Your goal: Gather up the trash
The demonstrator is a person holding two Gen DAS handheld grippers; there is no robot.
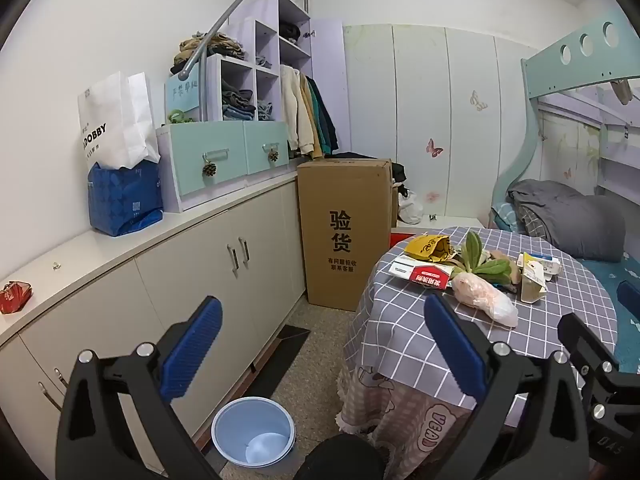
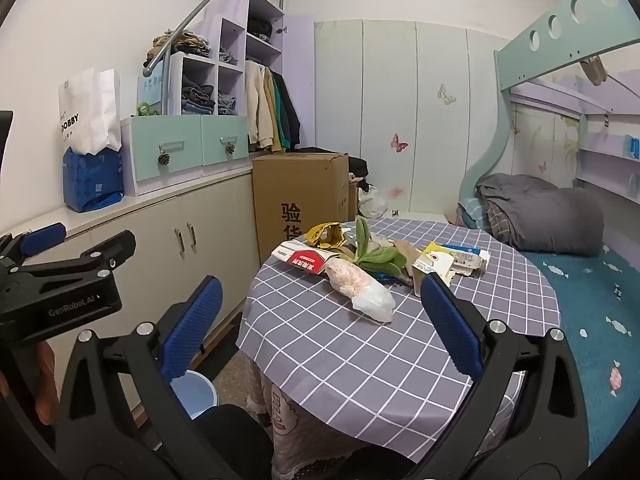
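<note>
A heap of trash lies on the round table with the grey checked cloth [image 2: 360,360]: a yellow wrapper [image 2: 324,234], a red-and-white carton [image 2: 304,258], a pinkish plastic bag [image 2: 360,288], green leaves [image 2: 376,256] and a small milk carton [image 2: 432,264]. A light blue bin [image 1: 252,432] stands on the floor left of the table, with nothing visible inside. My left gripper [image 1: 322,304] hovers open above the bin and the table's left edge. My right gripper [image 2: 320,284] is open over the near part of the table, short of the plastic bag. Neither holds anything.
A tall cardboard box [image 1: 344,232] stands behind the table against the low cabinets [image 1: 160,280]. On the cabinet top lie a red wrapper [image 1: 14,296], a blue package and a white paper bag. A bunk bed [image 2: 580,300] borders the table on the right.
</note>
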